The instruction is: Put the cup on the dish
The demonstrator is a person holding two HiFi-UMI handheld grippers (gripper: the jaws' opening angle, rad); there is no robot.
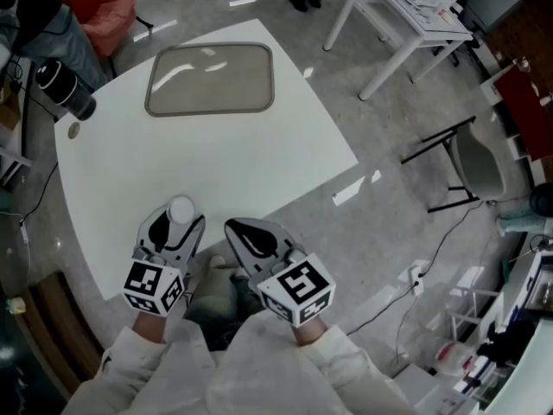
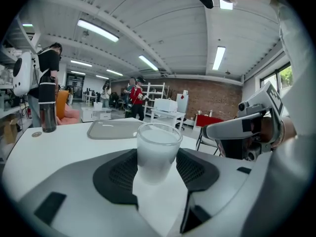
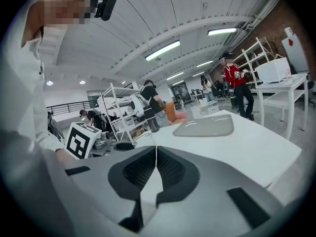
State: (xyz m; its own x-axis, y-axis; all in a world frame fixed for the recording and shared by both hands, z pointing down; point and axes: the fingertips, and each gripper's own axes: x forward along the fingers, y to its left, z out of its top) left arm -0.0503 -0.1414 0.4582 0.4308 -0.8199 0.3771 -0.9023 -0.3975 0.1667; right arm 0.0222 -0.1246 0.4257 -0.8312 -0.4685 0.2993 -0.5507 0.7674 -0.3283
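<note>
A frosted translucent cup (image 1: 181,206) stands upright between the jaws of my left gripper (image 1: 179,223) at the near edge of the white table (image 1: 216,158). Both pads lie against the cup's sides (image 2: 158,147), so the gripper is shut on it. The dish, a shallow grey rectangular tray (image 1: 210,78), lies empty at the table's far side, also visible past the cup (image 2: 116,129) and in the right gripper view (image 3: 205,126). My right gripper (image 1: 233,226) hovers just right of the left one at the table edge, its jaws shut with nothing between them (image 3: 156,154).
A black bottle (image 1: 65,89) and a small round disc (image 1: 73,130) sit at the table's far left corner. A grey chair (image 1: 471,158) and another white table (image 1: 406,15) stand to the right on the floor. Several people stand in the background.
</note>
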